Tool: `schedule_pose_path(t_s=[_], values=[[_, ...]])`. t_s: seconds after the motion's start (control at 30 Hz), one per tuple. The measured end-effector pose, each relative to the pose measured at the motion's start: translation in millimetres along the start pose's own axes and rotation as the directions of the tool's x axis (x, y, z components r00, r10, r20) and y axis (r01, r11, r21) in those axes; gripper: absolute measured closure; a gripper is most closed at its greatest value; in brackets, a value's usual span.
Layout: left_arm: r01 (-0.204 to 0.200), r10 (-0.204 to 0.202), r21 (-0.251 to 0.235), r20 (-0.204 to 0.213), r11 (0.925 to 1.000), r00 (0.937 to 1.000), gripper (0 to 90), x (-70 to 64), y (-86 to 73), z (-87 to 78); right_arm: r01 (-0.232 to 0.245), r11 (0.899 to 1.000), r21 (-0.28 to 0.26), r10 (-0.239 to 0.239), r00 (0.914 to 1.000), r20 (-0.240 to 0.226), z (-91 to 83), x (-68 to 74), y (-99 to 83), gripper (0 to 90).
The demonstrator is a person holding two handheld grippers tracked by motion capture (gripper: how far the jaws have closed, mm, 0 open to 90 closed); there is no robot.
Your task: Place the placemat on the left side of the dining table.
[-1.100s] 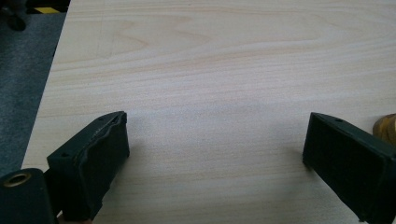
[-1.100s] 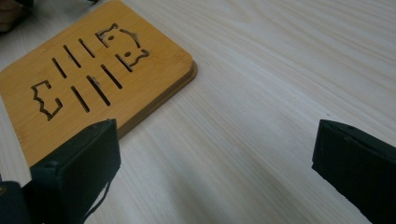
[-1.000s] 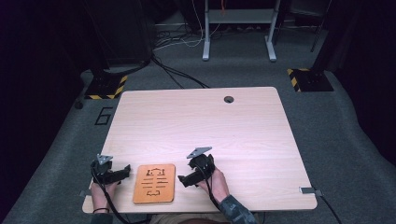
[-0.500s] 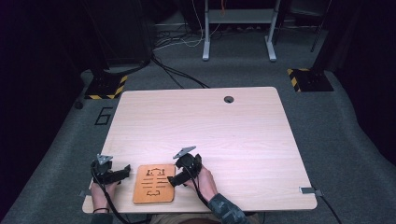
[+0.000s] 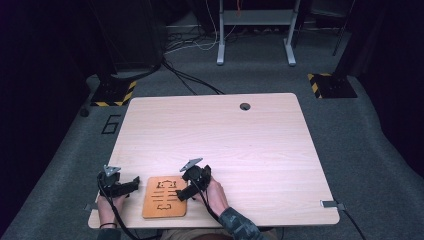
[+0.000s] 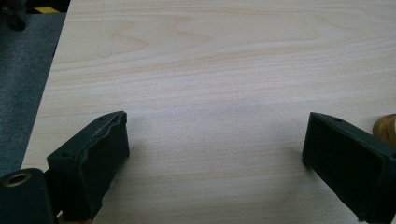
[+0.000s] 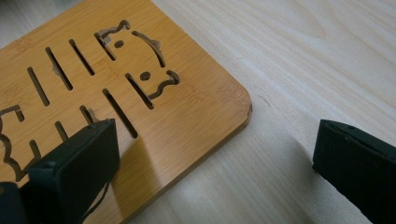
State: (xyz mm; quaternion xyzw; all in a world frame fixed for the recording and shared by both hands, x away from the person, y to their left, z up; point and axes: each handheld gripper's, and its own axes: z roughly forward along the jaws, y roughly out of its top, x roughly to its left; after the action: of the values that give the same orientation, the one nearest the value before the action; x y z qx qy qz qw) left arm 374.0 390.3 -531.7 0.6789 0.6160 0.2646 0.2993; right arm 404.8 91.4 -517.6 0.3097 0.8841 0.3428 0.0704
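Note:
A flat bamboo board [image 5: 164, 197] with slots and curved cut-outs lies near the table's front edge, between my two grippers. My right gripper [image 5: 186, 192] is open and hangs over the board's right edge. In the right gripper view one jaw stands over the board [image 7: 140, 93] and the other over bare table beyond its rounded corner. My left gripper [image 5: 131, 184] is open just left of the board. In the left gripper view my left gripper [image 6: 215, 168] has bare table between its jaws, and a sliver of the board's edge [image 6: 385, 129] shows at the far right.
The light wood table [image 5: 220, 135] has a round cable hole [image 5: 244, 106] near its far edge. Grey carpet surrounds it. A metal stand [image 5: 255, 30] and cables sit on the floor behind, with striped feet at the back left and right.
My right gripper has moved left and down, from beside the board to over its right edge. The left gripper has stayed put.

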Motion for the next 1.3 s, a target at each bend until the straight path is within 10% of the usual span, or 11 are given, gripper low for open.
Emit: schedule_pose_path(t_s=[1.3], values=[[0.002, -0.002, 0.0, -0.003, 1.0, 1.0, 7.0, 0.0, -0.1, -0.1, -0.038, 0.998, -0.054, 0.038, 0.9993, -0.002, -14.0, -17.0, -24.5, 0.0]])
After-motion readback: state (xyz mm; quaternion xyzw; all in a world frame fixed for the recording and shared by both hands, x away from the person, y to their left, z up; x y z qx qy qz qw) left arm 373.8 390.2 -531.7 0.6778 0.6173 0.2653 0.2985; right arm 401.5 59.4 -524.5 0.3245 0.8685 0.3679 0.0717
